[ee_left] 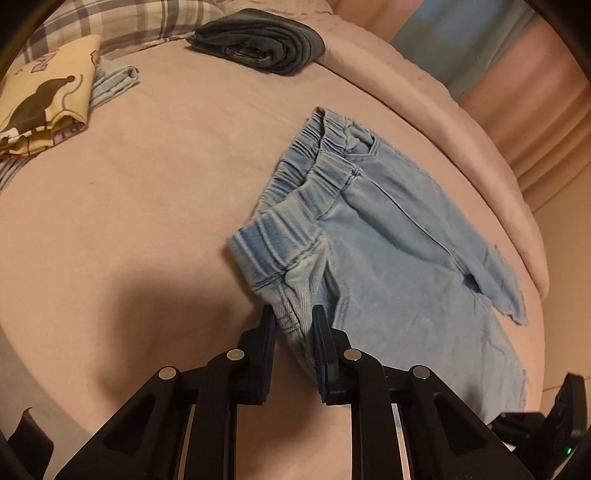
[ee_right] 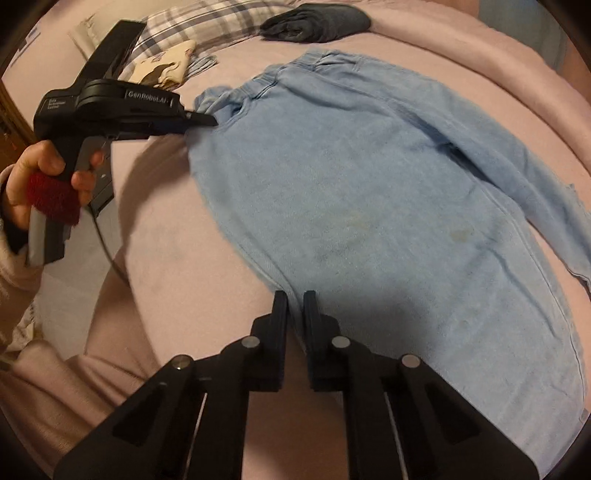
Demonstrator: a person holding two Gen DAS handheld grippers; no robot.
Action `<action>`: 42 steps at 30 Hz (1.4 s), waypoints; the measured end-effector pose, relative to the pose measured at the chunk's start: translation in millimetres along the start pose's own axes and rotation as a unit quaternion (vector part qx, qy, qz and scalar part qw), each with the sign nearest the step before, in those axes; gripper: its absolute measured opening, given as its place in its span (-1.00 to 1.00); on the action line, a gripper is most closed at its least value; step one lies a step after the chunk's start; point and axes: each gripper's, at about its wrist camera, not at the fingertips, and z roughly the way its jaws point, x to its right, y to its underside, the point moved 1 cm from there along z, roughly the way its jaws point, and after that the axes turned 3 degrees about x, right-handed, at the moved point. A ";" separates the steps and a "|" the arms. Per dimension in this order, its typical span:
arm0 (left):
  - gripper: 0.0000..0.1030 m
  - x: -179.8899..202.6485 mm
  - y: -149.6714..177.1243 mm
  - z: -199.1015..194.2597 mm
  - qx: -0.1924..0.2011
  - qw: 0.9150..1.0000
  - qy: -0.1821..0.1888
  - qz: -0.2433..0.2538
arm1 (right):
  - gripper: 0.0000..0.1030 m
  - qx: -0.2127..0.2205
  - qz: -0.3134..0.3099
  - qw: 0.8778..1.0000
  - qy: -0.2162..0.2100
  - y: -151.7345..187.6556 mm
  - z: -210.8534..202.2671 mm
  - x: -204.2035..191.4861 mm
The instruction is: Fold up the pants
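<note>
Light blue jeans (ee_left: 399, 236) lie on a pink bed sheet (ee_left: 129, 192), folded lengthwise, elastic waistband toward the pillows. My left gripper (ee_left: 293, 314) is shut on a bunched fold of the jeans near the waistband corner. In the right wrist view the left gripper (ee_right: 207, 120) pinches that same waist corner of the jeans (ee_right: 369, 192). My right gripper (ee_right: 295, 297) sits at the near edge of the jeans leg with its jaws nearly closed on the fabric edge.
A folded dark grey garment (ee_left: 258, 40) lies at the back of the bed. A yellow printed cloth (ee_left: 44, 92) and a light blue folded piece (ee_left: 114, 79) lie at the left, by a plaid pillow (ee_left: 122, 22). The bed edge (ee_left: 517, 206) runs along the right.
</note>
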 end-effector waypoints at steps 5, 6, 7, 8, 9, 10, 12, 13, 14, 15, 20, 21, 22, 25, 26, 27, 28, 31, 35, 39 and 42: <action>-0.58 -0.5 2.7 -1.2 -0.020 0.999 -0.016 0.023 | -0.83 -0.012 0.003 0.999 -0.037 2.9 1.2 5.8; -0.24 2.7 1.5 -3.3 -0.024 0.999 -0.031 0.037 | -0.77 -0.020 0.000 0.999 -0.049 3.4 1.2 7.9; 0.18 6.1 -0.8 -10.2 -0.023 0.996 -0.059 0.063 | -0.75 -0.027 0.009 0.997 -0.067 2.6 -1.7 13.6; 0.32 9.7 -3.9 -17.9 -0.013 0.993 -0.080 0.087 | -0.70 -0.028 0.023 0.996 -0.077 0.4 -6.2 20.7; 0.41 12.1 -8.1 -27.8 0.004 0.989 -0.095 0.111 | -0.43 -0.027 0.034 0.995 -0.086 -2.1 -13.1 27.5; 0.41 15.5 -15.3 -40.1 0.025 0.985 -0.106 0.134 | -0.28 -0.011 0.042 0.995 -0.095 -6.1 -27.3 39.8; 0.42 20.1 -28.6 -50.0 0.045 0.981 -0.107 0.157 | 0.00 0.030 0.052 0.994 -0.087 -13.6 -50.1 61.9; 0.42 26.0 -39.7 -50.6 0.056 0.979 -0.102 0.170 | 0.04 0.045 0.061 0.994 -0.074 -18.2 -59.1 77.8; 0.42 31.9 -49.9 -46.6 0.062 0.977 -0.100 0.178 | 0.07 0.057 0.074 0.994 -0.058 -24.7 -65.3 97.5; 0.42 39.4 -61.1 -39.7 0.065 0.975 -0.099 0.187 | 0.07 0.063 0.087 0.993 -0.044 -29.7 -67.5 112.9; 0.42 88.4 -116.0 24.0 0.046 0.965 -0.037 0.256 | 0.08 0.079 0.111 0.990 0.021 -74.5 -58.9 192.0; 0.42 98.4 -125.2 39.3 0.046 0.961 -0.041 0.271 | 0.08 0.076 0.108 0.991 0.031 -84.5 -54.0 204.4; 0.42 108.5 -135.7 56.9 0.040 0.956 -0.038 0.290 | 0.07 0.071 0.101 0.991 0.047 -98.6 -49.9 219.8; 0.42 124.7 -161.0 100.2 0.014 0.946 -0.042 0.322 | 0.05 0.043 0.063 0.993 0.092 -132.9 -27.8 252.0; 0.42 125.7 -165.0 105.3 0.007 0.943 -0.040 0.330 | 0.02 0.028 0.049 0.993 0.106 -139.9 -21.7 260.2; 0.42 127.2 -169.2 113.3 0.004 0.939 -0.043 0.340 | 0.01 0.015 0.036 0.992 0.121 -144.8 -16.4 268.8; 0.42 129.0 -174.1 123.4 -0.009 0.933 -0.041 0.356 | 0.01 -0.002 0.014 0.991 0.133 -150.2 -10.7 279.1; 0.42 130.7 -181.3 140.9 -0.040 0.920 -0.025 0.388 | 0.01 -0.044 -0.026 0.990 0.134 -148.8 -6.4 301.0; 0.42 137.9 -184.0 166.2 -0.079 0.906 -0.014 0.415 | 0.04 -0.102 -0.051 0.988 0.103 -149.7 8.0 321.8; 0.40 137.8 -177.1 189.4 -0.112 0.897 -0.025 0.426 | 0.15 -0.122 -0.041 0.989 0.070 -151.3 22.7 335.8; -0.03 135.7 -177.5 186.8 -0.101 0.897 -0.023 0.430 | -0.32 -0.126 -0.038 0.989 0.072 -155.7 20.5 336.7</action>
